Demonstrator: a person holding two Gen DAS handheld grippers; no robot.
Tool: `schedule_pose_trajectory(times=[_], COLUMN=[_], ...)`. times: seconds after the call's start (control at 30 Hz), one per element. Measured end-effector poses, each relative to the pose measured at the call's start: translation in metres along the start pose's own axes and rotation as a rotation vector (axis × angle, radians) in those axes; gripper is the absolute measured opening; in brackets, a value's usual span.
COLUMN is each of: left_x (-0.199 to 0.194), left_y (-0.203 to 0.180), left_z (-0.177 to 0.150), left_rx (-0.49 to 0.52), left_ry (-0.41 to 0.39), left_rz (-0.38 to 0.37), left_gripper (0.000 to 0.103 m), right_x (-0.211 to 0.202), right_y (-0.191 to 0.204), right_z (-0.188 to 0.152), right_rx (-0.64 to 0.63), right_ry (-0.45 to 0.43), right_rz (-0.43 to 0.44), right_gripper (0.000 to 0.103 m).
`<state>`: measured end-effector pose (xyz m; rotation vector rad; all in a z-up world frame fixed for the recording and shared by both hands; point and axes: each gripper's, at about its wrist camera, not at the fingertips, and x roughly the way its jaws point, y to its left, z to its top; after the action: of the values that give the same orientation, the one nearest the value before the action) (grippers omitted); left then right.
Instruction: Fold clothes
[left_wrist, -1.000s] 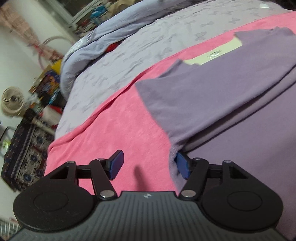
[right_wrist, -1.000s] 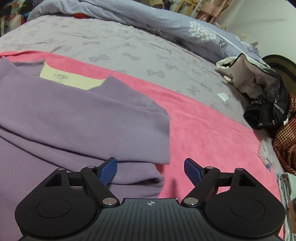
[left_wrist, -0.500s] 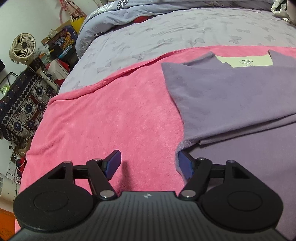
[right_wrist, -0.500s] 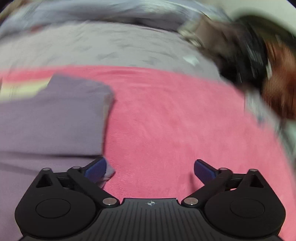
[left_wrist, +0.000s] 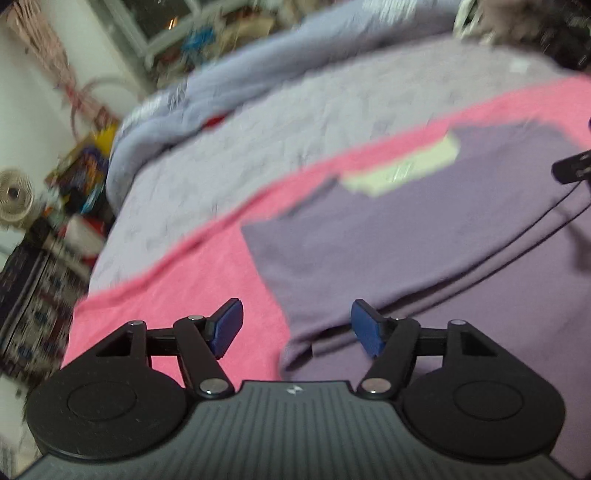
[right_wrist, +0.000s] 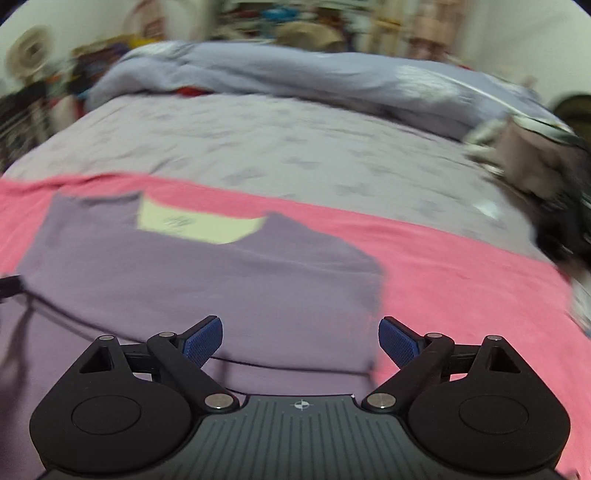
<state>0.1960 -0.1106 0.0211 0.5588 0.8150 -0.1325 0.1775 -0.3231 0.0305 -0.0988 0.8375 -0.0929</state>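
Both of your grippers have lifted back from the garment since half a second ago: your left gripper (left_wrist: 296, 325), whose right pad sat against the folded edge, now hangs above it, and your right gripper (right_wrist: 300, 341) has swung from the pink towel's bare side to look across the whole shirt. Both views are smeared with motion blur.

Your left fingers are spread wide and grip nothing. The left pad (left_wrist: 226, 326) is over the pink towel (left_wrist: 177, 280); the right pad (left_wrist: 364, 326) is over the purple shirt (left_wrist: 388, 236). The shirt's folded side edge and its lower corner lie between the two pads, just ahead of them. Beyond the fingers, the shirt's pale yellow neck label (left_wrist: 406, 168) shows near the far edge of the towel. At the right rim of this view you can see part of a black device with a thin cable (left_wrist: 532, 225) trailing across the shirt.

Your right fingers are also released and wide apart, holding nothing. The left pad (right_wrist: 205, 341) is over the shirt (right_wrist: 207, 273), the right pad (right_wrist: 397, 341) over the towel (right_wrist: 461, 280), with the shirt's right folded edge running between them. Ahead of the fingers lies the label (right_wrist: 195, 223), then the lilac bedsheet (right_wrist: 258, 147) and a bunched grey-blue duvet (right_wrist: 295, 77). Far right of the fingers sits a heap of dark clothes (right_wrist: 546, 177).
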Motion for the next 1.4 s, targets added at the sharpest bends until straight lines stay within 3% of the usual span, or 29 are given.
schedule_pose_trajectory(times=[0.1, 0.13, 0.3, 0.43, 0.53, 0.63, 0.77, 0.83, 0.93, 0.97, 1.0, 1.1, 1.4], left_x=[0.006, 0.003, -0.008, -0.016, -0.032, -0.048, -0.063, -0.062, -0.05, -0.047, -0.05, -0.058, -0.064], left_y=[0.013, 0.017, 0.028, 0.047, 0.049, 0.047, 0.015, -0.003, -0.028, -0.035, -0.038, -0.035, -0.028], left_z=[-0.021, -0.027, -0.055, -0.058, -0.043, -0.027, -0.007, -0.009, -0.029, -0.039, -0.05, -0.066, -0.079], left_rx=[-0.056, -0.037, 0.072, -0.003, -0.035, -0.06, -0.043, -0.033, -0.007, 0.006, 0.0, -0.003, -0.002], left_ry=[0.041, 0.05, 0.097, 0.129, 0.048, -0.038, -0.121, -0.098, 0.005, 0.036, 0.017, 0.0, 0.015], left_rz=[0.025, 0.047, 0.132, 0.145, 0.126, 0.082, -0.099, -0.172, -0.236, -0.235, -0.228, -0.227, -0.222], left_gripper=[0.072, 0.072, 0.072, 0.071, 0.07, 0.07, 0.07, 0.071, 0.071, 0.071, 0.071, 0.072, 0.076], right_x=[0.025, 0.023, 0.006, -0.018, -0.036, -0.042, -0.038, -0.032, -0.018, -0.026, -0.033, -0.044, -0.061], right_y=[0.01, 0.0, -0.058, -0.083, -0.072, -0.058, -0.024, -0.005, 0.015, 0.021, 0.025, 0.014, 0.011], right_z=[-0.011, -0.017, -0.049, -0.064, -0.058, -0.041, -0.023, -0.03, -0.059, -0.069, -0.078, -0.09, -0.103], right_rx=[-0.097, -0.049, 0.115, 0.186, 0.123, 0.134, 0.105, 0.079, 0.061, 0.024, -0.011, 0.076, 0.008], right_ry=[0.092, 0.066, 0.151, 0.182, 0.135, 0.071, 0.044, 0.083, 0.202, 0.166, 0.131, 0.153, 0.16], right_rz=[-0.019, 0.001, -0.082, -0.101, -0.145, -0.053, 0.098, 0.145, 0.184, 0.165, 0.146, 0.172, 0.184], right_gripper=[0.096, 0.099, 0.102, 0.1, 0.098, 0.095, 0.09, 0.09, 0.093, 0.094, 0.095, 0.096, 0.099])
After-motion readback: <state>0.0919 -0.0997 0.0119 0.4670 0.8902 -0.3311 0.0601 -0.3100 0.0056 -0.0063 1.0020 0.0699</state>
